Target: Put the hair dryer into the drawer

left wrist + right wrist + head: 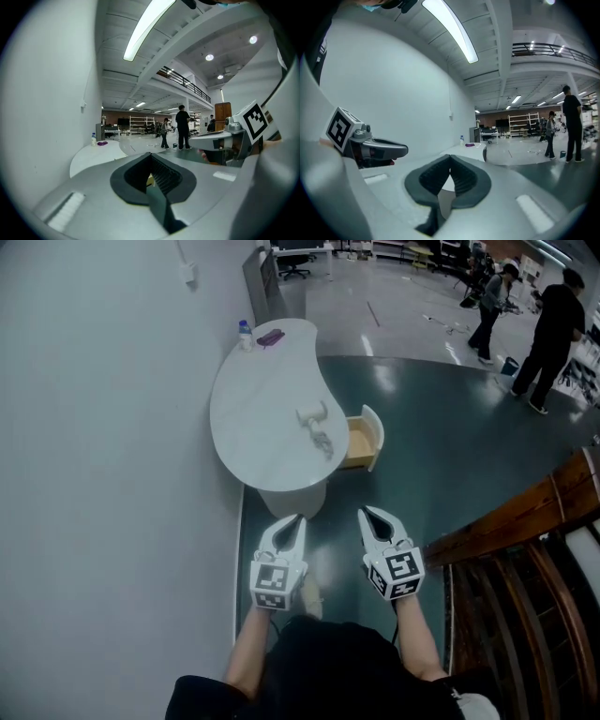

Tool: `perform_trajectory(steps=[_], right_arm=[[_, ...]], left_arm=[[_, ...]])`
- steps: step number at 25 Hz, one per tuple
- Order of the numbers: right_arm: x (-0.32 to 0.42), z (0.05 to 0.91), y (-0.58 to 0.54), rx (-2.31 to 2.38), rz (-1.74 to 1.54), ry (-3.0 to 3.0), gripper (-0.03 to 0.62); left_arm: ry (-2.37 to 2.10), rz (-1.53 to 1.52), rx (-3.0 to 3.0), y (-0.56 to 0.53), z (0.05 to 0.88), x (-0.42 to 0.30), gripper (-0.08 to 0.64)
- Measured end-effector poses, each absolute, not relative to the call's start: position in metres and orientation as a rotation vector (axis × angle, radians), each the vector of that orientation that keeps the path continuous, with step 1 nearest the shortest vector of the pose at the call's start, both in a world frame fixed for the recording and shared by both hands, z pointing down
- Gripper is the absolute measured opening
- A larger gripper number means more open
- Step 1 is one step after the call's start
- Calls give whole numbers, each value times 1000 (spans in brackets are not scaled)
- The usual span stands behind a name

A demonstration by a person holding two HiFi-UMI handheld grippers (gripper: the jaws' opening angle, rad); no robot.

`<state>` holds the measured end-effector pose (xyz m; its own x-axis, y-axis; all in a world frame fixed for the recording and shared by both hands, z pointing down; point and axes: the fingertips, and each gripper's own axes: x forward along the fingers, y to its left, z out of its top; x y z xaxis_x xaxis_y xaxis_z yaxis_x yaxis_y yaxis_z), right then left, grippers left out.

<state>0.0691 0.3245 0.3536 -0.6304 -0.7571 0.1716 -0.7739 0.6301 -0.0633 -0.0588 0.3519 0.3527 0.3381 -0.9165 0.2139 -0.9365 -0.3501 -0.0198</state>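
A white hair dryer (313,418) lies on the white curved table (253,418), close to its right edge, with its cord trailing toward me. Just right of it a drawer (359,442) stands pulled out, showing a light wooden inside and a white front panel. My left gripper (296,519) and right gripper (367,512) hover side by side short of the table's near end, both pointing at it. Both are shut with nothing between the jaws. In the left gripper view the left gripper (151,156) looks over the table (91,157); the right gripper (450,157) sees the tabletop (464,151) ahead.
A small bottle (246,335) and a purple object (270,337) sit at the table's far end by the wall. A wooden railing (525,517) runs along the right. Two people (553,329) stand far off on the open floor.
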Motion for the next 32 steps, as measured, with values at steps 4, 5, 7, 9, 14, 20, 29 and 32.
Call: perform_trajectory(steps=[4, 5, 7, 9, 14, 20, 29, 32], right_arm=[[37, 353, 287, 1291, 201, -2708, 3], [31, 353, 279, 1297, 201, -2703, 3], [21, 351, 266, 1313, 196, -2689, 3], [12, 349, 254, 1326, 192, -2675, 3], [-2, 347, 233, 1337, 189, -2645, 3], [-13, 358, 207, 1323, 203, -2628, 3], [-11, 377, 129, 1248, 236, -2675, 3], [-10, 386, 93, 1200, 264, -2684, 3]], left_arm=[[-1698, 279, 2494, 312, 356, -86, 6], [-1691, 276, 2499, 303, 357, -91, 6], [-1677, 265, 2507, 288, 357, -103, 6], [-1667, 252, 2511, 274, 356, -114, 6], [-1652, 212, 2512, 250, 352, -133, 6], [-1640, 196, 2501, 222, 359, -140, 6], [-1707, 225, 2443, 153, 377, -139, 6], [-1730, 237, 2404, 121, 383, -135, 6]])
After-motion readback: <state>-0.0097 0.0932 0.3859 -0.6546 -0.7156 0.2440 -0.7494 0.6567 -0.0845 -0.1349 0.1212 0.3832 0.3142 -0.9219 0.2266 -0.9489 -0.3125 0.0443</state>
